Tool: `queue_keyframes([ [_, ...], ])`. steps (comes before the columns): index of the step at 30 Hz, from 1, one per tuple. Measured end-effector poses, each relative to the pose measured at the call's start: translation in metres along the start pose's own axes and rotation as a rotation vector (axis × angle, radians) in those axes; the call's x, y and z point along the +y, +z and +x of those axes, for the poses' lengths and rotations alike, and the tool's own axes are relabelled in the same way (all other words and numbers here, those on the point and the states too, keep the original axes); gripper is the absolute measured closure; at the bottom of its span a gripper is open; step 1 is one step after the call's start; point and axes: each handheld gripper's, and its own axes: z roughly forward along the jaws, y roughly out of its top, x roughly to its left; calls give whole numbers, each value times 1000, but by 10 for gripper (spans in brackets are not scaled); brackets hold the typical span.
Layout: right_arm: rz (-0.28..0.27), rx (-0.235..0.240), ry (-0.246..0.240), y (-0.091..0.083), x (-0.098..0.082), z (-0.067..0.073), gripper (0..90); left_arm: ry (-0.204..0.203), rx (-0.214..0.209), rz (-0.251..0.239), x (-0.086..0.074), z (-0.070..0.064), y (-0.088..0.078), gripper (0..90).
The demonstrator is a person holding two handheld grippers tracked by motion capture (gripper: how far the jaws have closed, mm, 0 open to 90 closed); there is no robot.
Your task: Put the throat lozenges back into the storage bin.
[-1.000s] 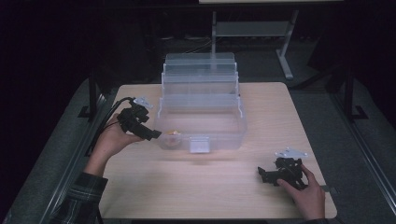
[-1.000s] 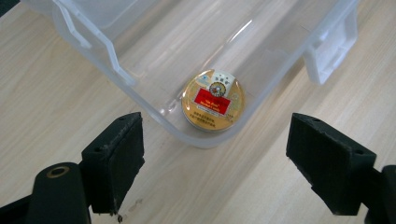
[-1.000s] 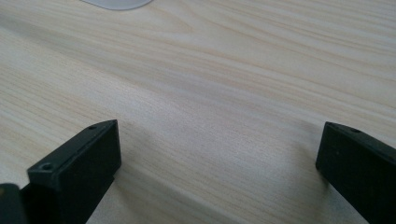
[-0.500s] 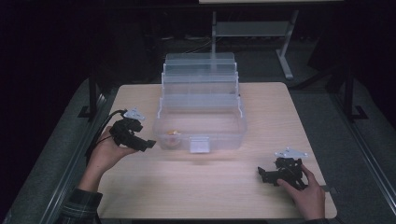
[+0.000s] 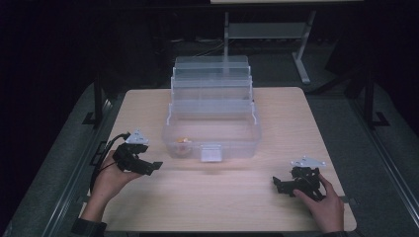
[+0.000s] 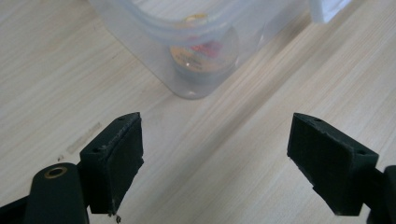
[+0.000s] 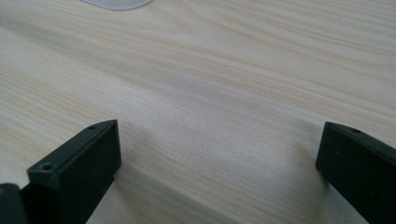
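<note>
A small round tin with an orange-and-red label [image 6: 201, 53] sits in the clear plastic tiered box [image 5: 212, 126] at its front-left corner, 12 o'clock from the left gripper [image 6: 212, 156] — jaws wide apart, empty. The right gripper [image 7: 217, 175] is likewise wide open and empty, low over the pale wooden table [image 5: 232, 197] — dark room around.

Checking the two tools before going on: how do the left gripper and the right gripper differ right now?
The left gripper sits by the clear box's front left corner, aimed at the small orange-topped container inside; the right gripper sits at the table's near right, farther from the box. The left gripper is held up in an upturned hand; the right gripper lies low under its hand. Both have jaws wide open, holding nothing.
</note>
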Motion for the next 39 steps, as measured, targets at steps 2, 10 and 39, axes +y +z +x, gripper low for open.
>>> queue_keyframes([
  [2, 0, 0, 0, 0, 0, 0, 0, -8, 5, -8, -6, -1, 1, 172],
  [10, 0, 0, 0, 0, 0, 0, 0, -27, 38, -33, -28, -2, 1, 159],
  [39, 0, 0, 0, 0, 0, 0, 0, -55, 52, -13, -87, -11, 11, 118],
])
